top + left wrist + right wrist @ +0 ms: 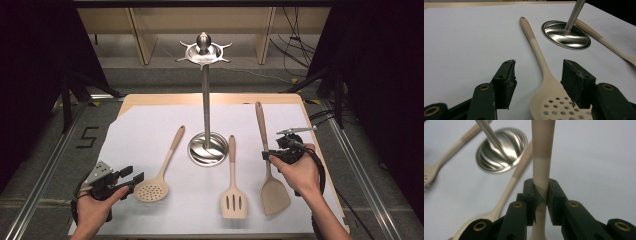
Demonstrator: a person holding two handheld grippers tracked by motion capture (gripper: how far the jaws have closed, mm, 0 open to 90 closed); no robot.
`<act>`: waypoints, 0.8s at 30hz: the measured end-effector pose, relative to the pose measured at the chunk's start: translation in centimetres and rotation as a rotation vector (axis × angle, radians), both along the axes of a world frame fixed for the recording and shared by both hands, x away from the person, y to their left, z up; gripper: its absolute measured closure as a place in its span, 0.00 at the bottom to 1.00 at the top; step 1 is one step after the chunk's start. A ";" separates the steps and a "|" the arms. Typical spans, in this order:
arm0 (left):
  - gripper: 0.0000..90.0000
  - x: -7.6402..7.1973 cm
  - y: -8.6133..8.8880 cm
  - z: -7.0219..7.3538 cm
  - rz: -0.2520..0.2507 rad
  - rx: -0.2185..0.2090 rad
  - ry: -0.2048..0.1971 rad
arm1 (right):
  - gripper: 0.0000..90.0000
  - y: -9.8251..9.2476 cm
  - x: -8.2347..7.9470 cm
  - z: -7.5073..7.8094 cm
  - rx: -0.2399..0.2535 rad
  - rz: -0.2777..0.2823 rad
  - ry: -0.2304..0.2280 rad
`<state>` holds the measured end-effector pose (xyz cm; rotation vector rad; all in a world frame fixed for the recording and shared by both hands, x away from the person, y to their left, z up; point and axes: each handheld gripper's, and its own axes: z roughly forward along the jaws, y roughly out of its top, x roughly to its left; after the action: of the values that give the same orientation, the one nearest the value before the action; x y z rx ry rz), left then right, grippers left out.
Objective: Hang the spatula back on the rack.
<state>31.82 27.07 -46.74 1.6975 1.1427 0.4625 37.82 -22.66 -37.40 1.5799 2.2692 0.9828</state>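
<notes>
A white-topped table (150, 130) stands in a dark room, with a steel utensil stand (206, 100) near its middle. The right tool (278, 154), near the table's right edge, has its jaws clamped on the handle of a solid beige spatula (272, 192). A slotted spatula (233, 197) lies just beside it. To hang it well, lift it clear and keep the handle end steady toward the stand's hooks. The left tool (136, 179), near the front left corner, sits half open around a perforated skimmer (152, 189), pressing nothing.
</notes>
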 end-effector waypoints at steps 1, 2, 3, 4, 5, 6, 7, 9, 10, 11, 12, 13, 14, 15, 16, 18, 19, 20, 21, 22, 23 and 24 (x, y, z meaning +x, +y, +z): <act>0.48 0.0 0.1 0.0 -0.006 0.008 -0.005 | 0.88 0.0 -0.1 0.2 0.005 0.013 -0.037; 0.48 0.0 0.1 0.0 -0.006 0.008 -0.005 | 0.88 0.1 -0.2 0.4 0.008 0.014 -0.066; 0.48 0.0 0.1 0.0 -0.005 0.007 -0.007 | 0.88 0.4 -0.5 0.8 0.013 0.003 -0.076; 0.48 0.0 0.1 0.0 -0.005 0.005 -0.007 | 0.88 0.4 -0.5 0.9 0.021 0.018 -0.103; 0.48 0.0 0.1 0.0 -0.005 0.005 -0.007 | 0.88 0.6 -0.6 1.1 0.020 0.011 -0.121; 0.48 0.0 0.1 0.0 -0.004 0.004 -0.008 | 0.88 0.7 -0.7 1.3 0.033 0.029 -0.160; 0.48 0.0 0.1 0.0 -0.005 0.005 -0.008 | 0.88 0.9 -0.9 1.5 0.026 0.018 -0.161; 0.48 0.0 0.1 0.0 -0.009 0.003 -0.011 | 0.88 1.0 -0.9 1.7 0.036 0.046 -0.205; 0.48 0.0 0.1 0.0 -0.008 0.004 -0.010 | 0.88 1.1 -1.0 1.9 0.037 0.046 -0.217; 0.48 0.0 0.1 0.0 -0.007 0.004 -0.009 | 0.88 1.3 -1.2 2.1 0.035 0.039 -0.214; 0.48 0.0 0.1 0.0 -0.005 0.005 -0.010 | 0.88 1.4 -1.3 2.2 0.038 0.048 -0.228; 0.48 0.0 0.1 0.0 -0.005 0.005 -0.009 | 0.88 1.7 -1.5 2.5 0.052 0.036 -0.231; 0.48 0.0 0.1 0.0 -0.005 0.005 -0.009 | 0.88 1.9 -1.6 2.6 0.059 0.037 -0.236; 0.48 0.0 0.1 0.0 -0.005 0.005 -0.010 | 0.88 1.8 -1.5 2.7 0.038 0.072 -0.271; 0.48 0.0 0.1 0.0 -0.009 0.002 -0.011 | 0.88 2.0 -1.8 2.9 0.055 0.051 -0.255; 0.48 0.0 0.1 0.0 -0.007 0.002 -0.012 | 0.88 2.2 -1.7 3.2 0.051 0.074 -0.272; 0.48 0.0 0.1 0.0 -0.007 0.003 -0.012 | 0.88 2.2 -1.8 3.3 0.037 0.080 -0.275; 0.48 0.0 0.1 0.0 -0.007 0.002 -0.012 | 0.88 2.5 -1.9 3.4 0.056 0.069 -0.267; 0.48 0.0 0.1 0.0 -0.010 -0.002 -0.014 | 0.88 2.6 -1.9 3.5 0.056 0.071 -0.276; 0.48 0.0 0.1 0.0 -0.009 -0.002 -0.014 | 0.88 2.8 -1.9 3.6 0.060 0.080 -0.275; 0.48 0.0 0.1 0.0 -0.010 -0.002 -0.014 | 0.88 2.9 -2.0 3.7 0.064 0.074 -0.279; 0.48 0.0 0.1 0.0 -0.010 -0.002 -0.014 | 0.88 3.0 -2.1 3.8 0.067 0.077 -0.287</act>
<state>31.86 27.19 -46.71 1.6954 1.1234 0.4662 35.76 -19.63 -33.61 1.2861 2.1312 1.2298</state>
